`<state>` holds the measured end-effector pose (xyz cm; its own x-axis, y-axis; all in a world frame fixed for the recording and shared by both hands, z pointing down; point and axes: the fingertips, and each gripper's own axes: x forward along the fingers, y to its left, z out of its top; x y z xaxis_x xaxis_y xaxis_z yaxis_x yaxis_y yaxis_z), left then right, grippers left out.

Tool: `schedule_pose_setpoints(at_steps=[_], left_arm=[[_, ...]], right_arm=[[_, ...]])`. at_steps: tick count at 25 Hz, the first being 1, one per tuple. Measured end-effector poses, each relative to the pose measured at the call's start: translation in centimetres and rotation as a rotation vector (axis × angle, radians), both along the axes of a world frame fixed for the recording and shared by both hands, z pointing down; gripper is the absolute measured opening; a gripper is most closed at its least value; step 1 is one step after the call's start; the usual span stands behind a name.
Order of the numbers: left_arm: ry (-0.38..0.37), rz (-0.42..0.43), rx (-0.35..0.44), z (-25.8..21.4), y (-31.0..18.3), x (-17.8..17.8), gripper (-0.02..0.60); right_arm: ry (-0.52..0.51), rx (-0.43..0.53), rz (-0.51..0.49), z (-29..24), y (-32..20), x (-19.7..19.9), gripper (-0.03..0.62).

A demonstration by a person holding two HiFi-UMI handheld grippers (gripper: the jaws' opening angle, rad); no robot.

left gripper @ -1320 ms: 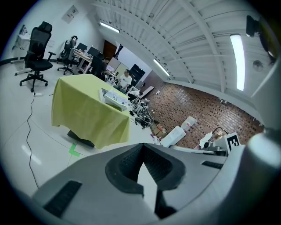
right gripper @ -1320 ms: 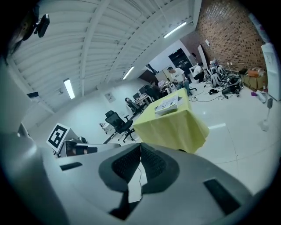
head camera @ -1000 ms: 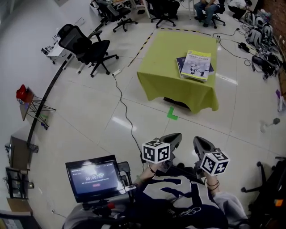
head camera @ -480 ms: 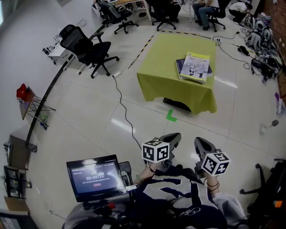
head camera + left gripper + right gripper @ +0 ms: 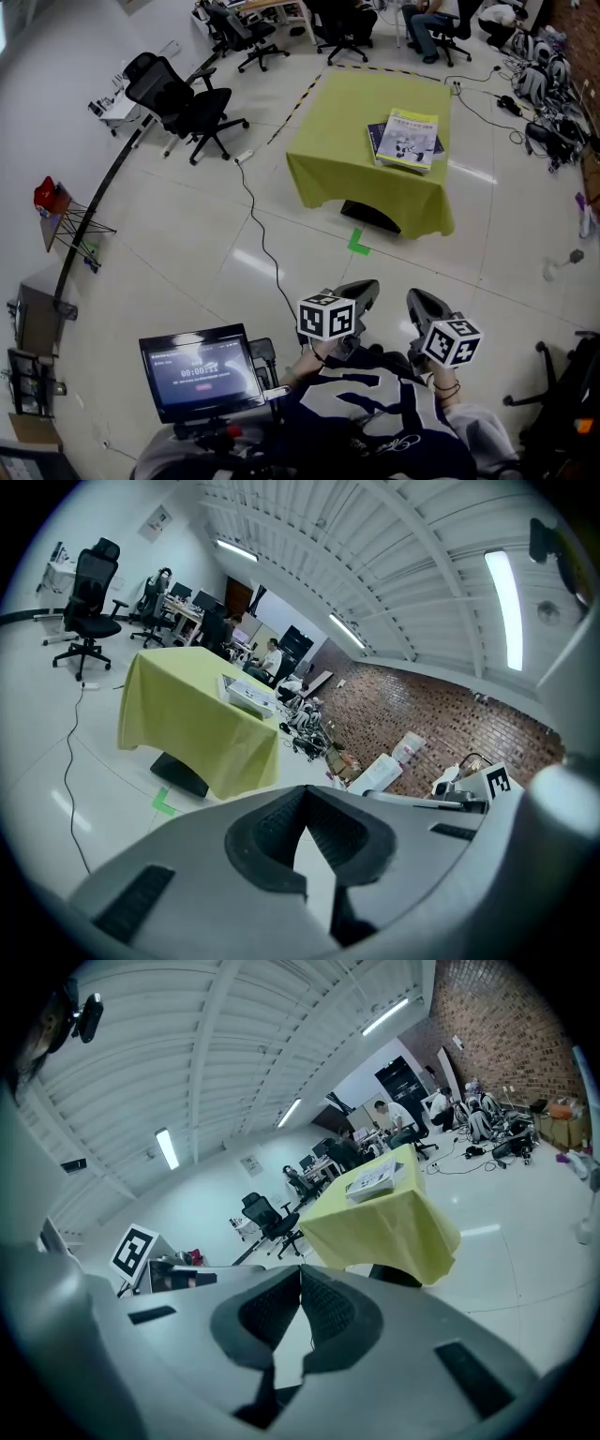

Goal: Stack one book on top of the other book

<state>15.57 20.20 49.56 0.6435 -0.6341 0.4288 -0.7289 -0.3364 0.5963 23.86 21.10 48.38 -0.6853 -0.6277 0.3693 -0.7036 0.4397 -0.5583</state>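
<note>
1. Top book (image 5: 409,139): pale cover with a yellow band. It lies flat on the lower book (image 5: 377,133), a dark blue one whose left edge shows from under it. The stack sits on the right half of the table (image 5: 337,122).
2. Table: draped in a yellow-green cloth, standing far out on the white floor (image 5: 187,234).
3. Left claw (image 5: 364,291): jaws together, with nothing between them. It is held near the person's body, aimed toward the table and well apart from it.
4. Right claw (image 5: 419,302): jaws together, empty. It is just beside the left claw, on its right.
5. Screen (image 5: 199,370): lit, at the near left, beside the person.
6. Chair (image 5: 183,98): black, on castors, far left of the table.
7. Cable (image 5: 262,239): black, running over the floor from left of the table toward the near side.
8. Tape mark (image 5: 359,241): green, on the floor just near the table's base.
</note>
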Motion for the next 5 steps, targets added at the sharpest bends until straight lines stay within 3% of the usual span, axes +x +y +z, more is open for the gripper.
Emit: schedule_pose_setpoints(at_steps=[5], left_arm=[[0.001,-0.009,-0.005,0.26,0.29,-0.19,0.005]], right_arm=[[0.001,-0.004,-0.006,0.27,0.32,-0.07,-0.005]])
